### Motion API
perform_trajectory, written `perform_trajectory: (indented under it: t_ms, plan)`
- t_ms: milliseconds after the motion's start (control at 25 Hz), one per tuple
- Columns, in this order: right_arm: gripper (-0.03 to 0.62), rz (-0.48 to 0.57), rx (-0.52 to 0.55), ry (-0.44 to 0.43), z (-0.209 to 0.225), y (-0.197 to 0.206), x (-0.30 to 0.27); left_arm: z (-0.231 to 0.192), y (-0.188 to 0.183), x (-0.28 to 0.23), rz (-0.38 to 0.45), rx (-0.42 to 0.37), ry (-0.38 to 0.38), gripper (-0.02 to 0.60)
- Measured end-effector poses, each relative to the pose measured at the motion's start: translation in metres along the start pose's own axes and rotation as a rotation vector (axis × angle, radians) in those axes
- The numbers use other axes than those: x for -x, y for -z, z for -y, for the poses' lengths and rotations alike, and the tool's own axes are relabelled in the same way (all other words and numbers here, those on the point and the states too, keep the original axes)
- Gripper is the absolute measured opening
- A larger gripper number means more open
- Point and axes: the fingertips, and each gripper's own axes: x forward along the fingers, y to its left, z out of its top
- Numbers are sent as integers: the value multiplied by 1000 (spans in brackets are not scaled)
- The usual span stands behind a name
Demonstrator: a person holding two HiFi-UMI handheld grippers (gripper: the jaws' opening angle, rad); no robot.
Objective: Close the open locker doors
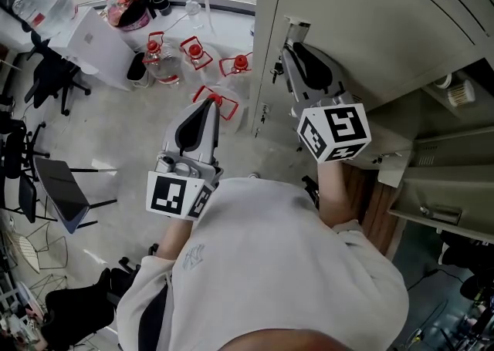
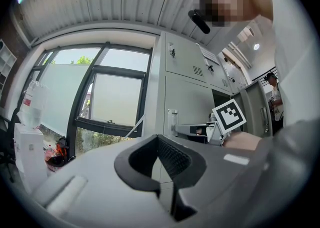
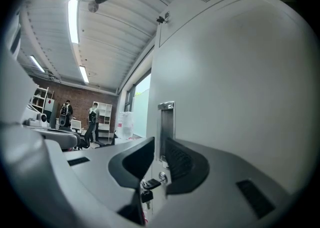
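A big grey locker door (image 1: 370,25) stands open beside me and fills the right gripper view (image 3: 240,96). Its metal handle recess (image 1: 297,25) (image 3: 166,122) sits at the door's edge, with a key (image 3: 146,192) hanging in the lock below. My right gripper (image 1: 289,47) (image 3: 160,142) points at that handle, close to the door, jaws a narrow gap apart with nothing between them. My left gripper (image 1: 205,104) (image 2: 158,139) hangs free over the floor, left of the lockers, jaws shut and empty. More lockers (image 2: 187,86) show in the left gripper view, some doors ajar (image 2: 255,106).
Open compartments with a low shelf (image 1: 440,187) lie to my right. Several red-capped water bottles (image 1: 193,52) stand on the floor by the locker's corner. A white table (image 1: 93,41) and black chairs (image 1: 46,72) (image 1: 62,187) are at the left. Two people (image 3: 92,119) stand far off.
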Motion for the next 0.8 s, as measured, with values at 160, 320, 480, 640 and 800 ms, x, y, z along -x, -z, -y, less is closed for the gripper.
perform_trajectory:
  t_ms: [160, 320, 480, 640, 800]
  plan:
    - [69, 3, -3, -3, 0, 1, -1, 3, 1, -4, -1, -2, 11, 2]
    - [69, 18, -4, -17, -3, -5, 3, 8, 1, -7, -4, 0, 24, 2]
    - [69, 39, -6, -26, -6, -11, 10, 15, 3, -10, -8, 2, 43, 2]
    - [56, 67, -10, -9, -4, -17, 26, 27, 5, -14, -6, 7, 70, 2]
    - [15, 89, 2, -16, -5, -30, 50, 41, 3, -17, -3, 9, 91, 2]
